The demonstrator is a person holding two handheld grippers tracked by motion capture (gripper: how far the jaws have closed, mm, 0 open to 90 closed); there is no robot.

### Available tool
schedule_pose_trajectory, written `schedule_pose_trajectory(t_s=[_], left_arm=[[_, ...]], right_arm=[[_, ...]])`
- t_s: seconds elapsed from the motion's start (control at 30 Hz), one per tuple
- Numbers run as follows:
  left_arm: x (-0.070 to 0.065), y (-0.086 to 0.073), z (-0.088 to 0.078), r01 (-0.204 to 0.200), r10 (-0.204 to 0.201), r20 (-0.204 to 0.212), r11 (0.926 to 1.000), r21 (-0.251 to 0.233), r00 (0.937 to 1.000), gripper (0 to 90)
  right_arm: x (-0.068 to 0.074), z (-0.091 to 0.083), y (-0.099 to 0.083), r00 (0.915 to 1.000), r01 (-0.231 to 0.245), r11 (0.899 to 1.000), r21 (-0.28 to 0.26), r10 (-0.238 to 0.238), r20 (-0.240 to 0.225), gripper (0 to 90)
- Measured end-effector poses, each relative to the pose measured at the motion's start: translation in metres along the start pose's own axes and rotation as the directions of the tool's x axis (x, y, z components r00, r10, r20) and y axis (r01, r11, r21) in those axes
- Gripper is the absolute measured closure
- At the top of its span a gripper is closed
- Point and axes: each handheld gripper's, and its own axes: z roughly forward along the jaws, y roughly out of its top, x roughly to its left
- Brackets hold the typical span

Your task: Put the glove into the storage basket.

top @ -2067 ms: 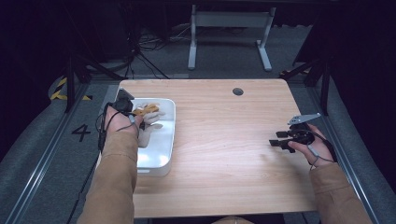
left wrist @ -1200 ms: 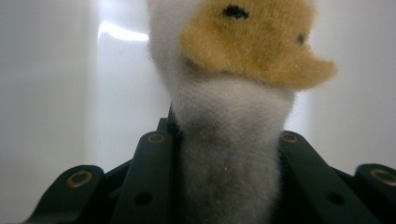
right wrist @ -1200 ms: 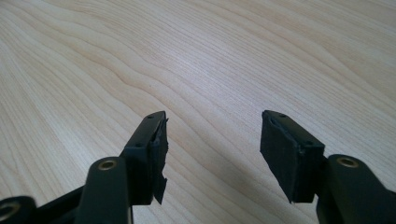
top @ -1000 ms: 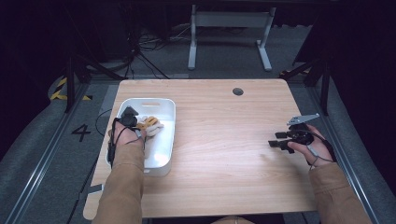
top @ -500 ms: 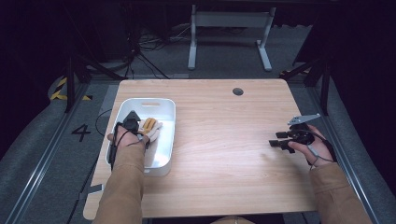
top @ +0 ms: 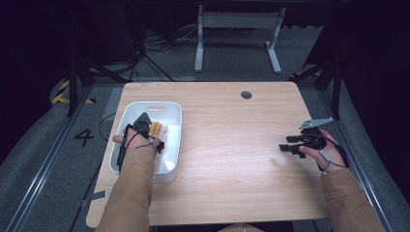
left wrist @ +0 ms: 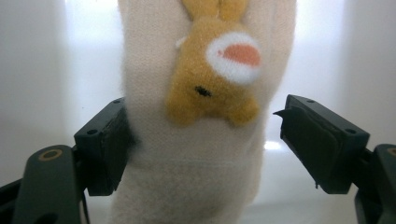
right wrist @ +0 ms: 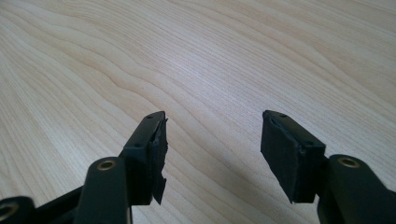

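From the high view we see the left tongs (top: pixel 155 137) over the white tub (top: pixel 170 162), which sits at the left part of the wooden surface (top: pixel 232 159). The sock (top: pixel 157 129), cream with an orange patch, lies inside the tub just beside the tongs' tips. The right tongs (top: pixel 285 143) hover well apart from the tub, near the right edge of the surface, jaws parted and nothing between them. Here the sock is small and half covered by the hand, so we cannot make out its full shape or how it is folded.

In the left gripper view we see the sock (left wrist: pixel 187 154) between the left tongs (left wrist: pixel 201 140). The jaws have just been opening: one pad brushes the fabric at most, the other stands clear of it, so the grip is released. We judge the sock light, soft and limp; it will sag and fold when lifted, and its fuzzy knit should not slip. The plain cuff below the orange plush animal (left wrist: pixel 212 74) looks the best place to pinch, since the patch is bulky. The sock's top and bottom are cut off, and the bright tub wall (left wrist: pixel 37 70) washes out behind it.

In the right gripper view we see the right tongs (right wrist: pixel 212 140) wide apart and empty above bare wood (right wrist: pixel 233 56).
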Motion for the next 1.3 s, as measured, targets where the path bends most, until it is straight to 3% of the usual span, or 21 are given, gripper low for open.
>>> schedule_pose_trajectory(t_s=[0.07,0.13,0.2,0.47,0.6,0.7,0.77,0.83,0.93,0.97,1.1,1.13,1.23,1.3], left_arm=[[0.0,0.0,0.002,-0.018,0.018,-0.009,0.9998,0.011,0.9998,20.6],[0.001,0.001,-0.001,-0.062,0.062,-0.014,0.9979,-0.021,0.998,20.7],[0.002,0.002,-0.004,-0.077,0.076,-0.025,0.9949,-0.065,0.9968,20.6],[0.004,0.004,-0.019,-0.067,0.067,-0.003,0.9887,-0.134,0.9977,18.9],[0.004,0.002,-0.031,-0.08,0.081,-0.002,0.98,-0.182,0.9967,19.0],[0.001,0.0,-0.041,-0.112,0.12,0.021,0.9664,-0.232,0.9926,19.6],[-0.003,-0.003,-0.048,-0.132,0.152,0.059,0.9572,-0.258,0.9866,20.2],[-0.008,-0.005,-0.055,-0.166,0.194,0.078,0.9457,-0.28,0.9779,20.9],[-0.018,-0.009,-0.066,-0.221,0.262,0.082,0.9154,-0.336,0.9615,21.7],[-0.02,-0.01,-0.068,-0.227,0.272,0.085,0.9088,-0.35,0.9585,21.6],[-0.027,-0.014,-0.079,-0.239,0.322,0.138,0.8746,-0.422,0.9365,21.3],[-0.03,-0.015,-0.081,-0.25,0.343,0.141,0.859,-0.447,0.9286,21.3],[-0.038,-0.016,-0.084,-0.278,0.394,0.153,0.8278,-0.488,0.9064,22.8],[-0.044,-0.017,-0.084,-0.299,0.431,0.165,0.8095,-0.505,0.8871,23.1]], right_arm=[[0.0,0.0,0.0,1.0,0.001,1.0,-0.001,-0.001,0.002,41.6],[0.0,-0.001,0.0,1.0,0.001,1.0,-0.001,-0.001,0.001,41.6],[-0.001,-0.001,0.0,1.0,0.001,1.0,-0.002,-0.001,0.001,41.5],[-0.001,0.0,0.002,1.0,0.004,1.0,-0.004,-0.004,0.0,40.7],[-0.001,0.003,0.005,1.0,0.008,1.0,-0.004,-0.008,0.0,40.6],[-0.001,0.005,0.007,0.9999,0.014,1.0,-0.001,-0.014,-0.002,40.6],[-0.001,0.006,0.008,0.9998,0.018,1.0,-0.001,-0.018,-0.001,40.5],[-0.001,0.006,0.008,0.9998,0.022,1.0,0.0,-0.022,-0.001,40.5],[0.0,0.006,0.008,0.9998,0.021,1.0,0.002,-0.021,-0.002,40.6],[0.0,0.006,0.008,0.9997,0.023,1.0,0.004,-0.023,-0.001,40.5],[0.001,0.006,0.007,0.9996,0.027,1.0,0.003,-0.027,0.002,40.5],[0.001,0.006,0.006,0.9996,0.027,1.0,0.004,-0.027,0.001,40.5],[0.001,0.005,0.004,0.9997,0.026,1.0,0.009,-0.026,0.004,40.5],[0.001,0.004,0.004,0.9996,0.026,1.0,0.003,-0.026,0.007,40.5]])
